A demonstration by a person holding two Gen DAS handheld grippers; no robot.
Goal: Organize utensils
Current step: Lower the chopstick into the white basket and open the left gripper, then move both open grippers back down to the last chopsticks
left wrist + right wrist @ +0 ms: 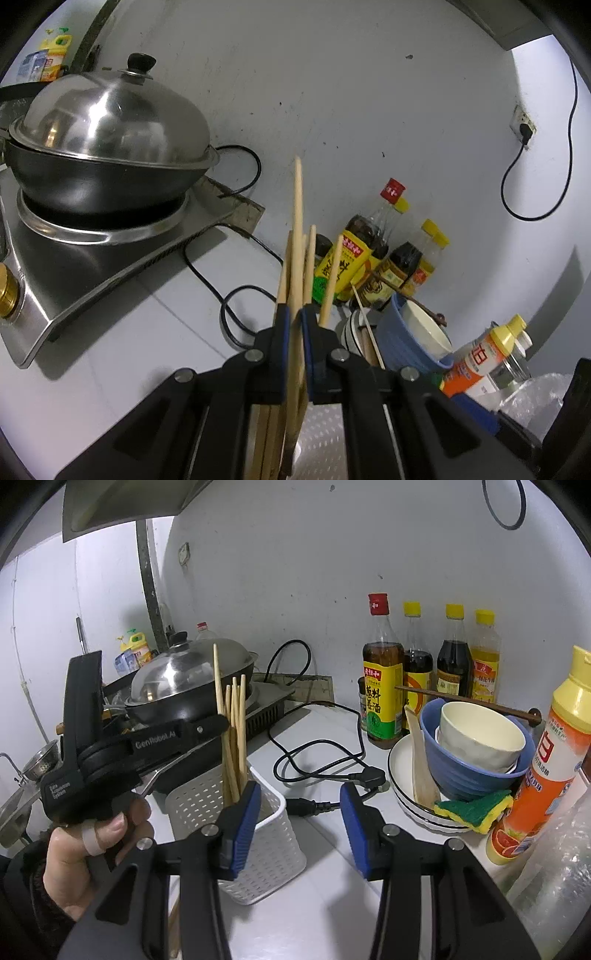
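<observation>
Lowering, left wrist view: I have the left gripper (294, 314) clamped on a bundle of chopsticks (297, 236), tips fanned unevenly, above the white basket (321, 435).
Grip advice: I'd keep the pinch firm and the bundle upright, since one loose stick could slip.
Right wrist view: the right gripper (299, 805) stands apart, holding nothing, just beside the basket's rim.
Seating: chopstick ends already dip into the basket; I'd steady its wall, then release.

Dim cool indoor light, soft shadows, sharp centre, fisheye-bent dark corners
</observation>
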